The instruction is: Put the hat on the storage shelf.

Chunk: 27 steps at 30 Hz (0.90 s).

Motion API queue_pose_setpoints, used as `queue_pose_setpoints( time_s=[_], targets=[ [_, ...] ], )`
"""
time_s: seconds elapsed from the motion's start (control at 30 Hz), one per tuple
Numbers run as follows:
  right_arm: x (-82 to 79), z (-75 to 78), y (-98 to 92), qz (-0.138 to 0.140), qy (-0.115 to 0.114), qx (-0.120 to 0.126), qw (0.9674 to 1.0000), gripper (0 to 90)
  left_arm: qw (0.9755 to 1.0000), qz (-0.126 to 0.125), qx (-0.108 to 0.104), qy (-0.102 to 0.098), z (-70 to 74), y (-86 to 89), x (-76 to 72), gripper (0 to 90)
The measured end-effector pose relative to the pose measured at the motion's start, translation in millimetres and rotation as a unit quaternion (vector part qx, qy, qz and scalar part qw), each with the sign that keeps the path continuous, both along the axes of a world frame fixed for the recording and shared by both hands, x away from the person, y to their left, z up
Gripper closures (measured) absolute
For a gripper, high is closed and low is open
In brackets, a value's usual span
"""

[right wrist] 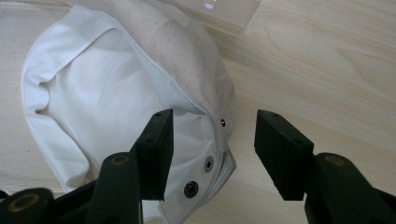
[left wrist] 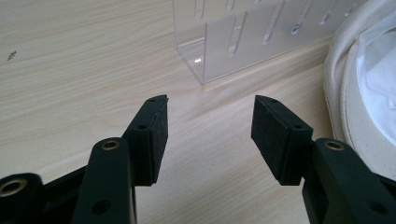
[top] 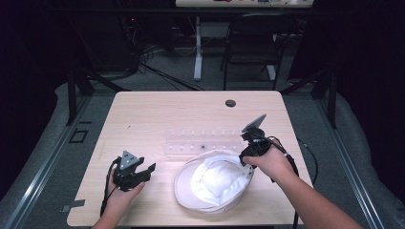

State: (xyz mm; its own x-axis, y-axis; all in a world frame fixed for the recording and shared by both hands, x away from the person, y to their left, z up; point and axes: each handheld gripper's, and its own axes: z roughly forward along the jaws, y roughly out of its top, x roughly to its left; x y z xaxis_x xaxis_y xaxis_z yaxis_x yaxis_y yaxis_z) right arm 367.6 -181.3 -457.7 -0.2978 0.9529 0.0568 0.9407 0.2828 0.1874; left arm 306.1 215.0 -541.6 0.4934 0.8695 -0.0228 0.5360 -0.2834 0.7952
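Note:
A cream-white hat lies upside down on the wooden table, its white lining facing up. My right gripper hovers over the hat's right rim, open; in the right gripper view the jaws straddle the rim edge with its metal snaps, one jaw inside, one outside, not closed on it. My left gripper rests on the table left of the hat, open and holding nothing. In the left gripper view the hat's brim shows at the right.
A clear acrylic rack with slots lies on the table just behind the hat; its corner stands ahead of my left jaws. A cable hole sits near the far edge. Chair and desk legs stand beyond the table.

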Motion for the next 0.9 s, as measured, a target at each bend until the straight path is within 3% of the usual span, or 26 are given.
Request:
queue_pose_setpoints(
  time_s=[0.03, 0.13, 0.2, 0.23, 0.27, 0.33, 0.37, 0.53, 0.57, 0.6, 0.8, 0.9],
  targets=[
    [1.2, -1.0, -0.4, 0.002, 0.009, -0.001, 1.0, 48.8, 1.0, 0.0, 0.0, 0.0, 0.0, 0.0, 0.0, 46.4],
    [1.9, -6.1, 1.0, -0.009, 0.008, 0.003, 0.9999, 50.0, 1.0, 0.0, -0.001, 0.001, 0.1, 0.2, 0.0, 46.4],
    [4.0, -6.3, 0.1, 0.0, 0.022, -0.001, 0.9997, 50.3, 1.0, -0.001, -0.001, 0.001, 0.0, 0.1, 0.1, 46.4],
    [3.6, -8.8, 1.4, -0.011, 0.016, 0.006, 0.9998, 50.3, 1.0, -0.001, -0.001, 0.001, -0.1, 0.0, 0.1, 46.7],
    [5.3, -8.0, 0.5, 0.0, 0.029, -0.002, 0.9996, 50.4, 1.0, -0.002, 0.0, 0.001, -0.1, 0.0, 0.1, 46.6],
    [5.1, -12.6, 2.0, -0.016, 0.024, 0.012, 0.9995, 50.9, 1.0, -0.002, 0.0, 0.001, -0.2, -0.2, 0.1, 46.7],
    [6.6, -12.4, 1.0, -0.005, 0.035, 0.007, 0.9993, 50.9, 1.0, -0.002, 0.0, 0.001, -0.2, -0.2, 0.2, 46.7],
    [7.7, -21.2, 2.2, -0.01, 0.042, 0.007, 0.9991, 53.3, 1.0, 0.0, -0.004, 0.003, -0.4, 0.6, 0.4, 46.7],
    [7.0, -24.4, 3.2, -0.019, 0.034, 0.01, 0.9992, 54.2, 1.0, 0.001, -0.004, 0.004, -0.3, 0.9, 0.4, 46.7],
    [8.2, -24.6, 2.1, -0.011, 0.045, 0.003, 0.9989, 55.6, 1.0, 0.002, -0.007, 0.004, -0.5, 0.7, 0.5, 46.7],
    [8.3, -29.1, 1.0, -0.014, 0.044, -0.001, 0.9989, 67.6, 0.9999, 0.002, -0.009, 0.006, -0.4, 1.5, 0.8, 46.6],
    [7.8, -26.9, 0.3, -0.023, 0.028, -0.004, 0.9993, 76.7, 1.0, 0.002, -0.008, 0.006, -0.3, 1.7, 0.8, 46.7]
  ],
)
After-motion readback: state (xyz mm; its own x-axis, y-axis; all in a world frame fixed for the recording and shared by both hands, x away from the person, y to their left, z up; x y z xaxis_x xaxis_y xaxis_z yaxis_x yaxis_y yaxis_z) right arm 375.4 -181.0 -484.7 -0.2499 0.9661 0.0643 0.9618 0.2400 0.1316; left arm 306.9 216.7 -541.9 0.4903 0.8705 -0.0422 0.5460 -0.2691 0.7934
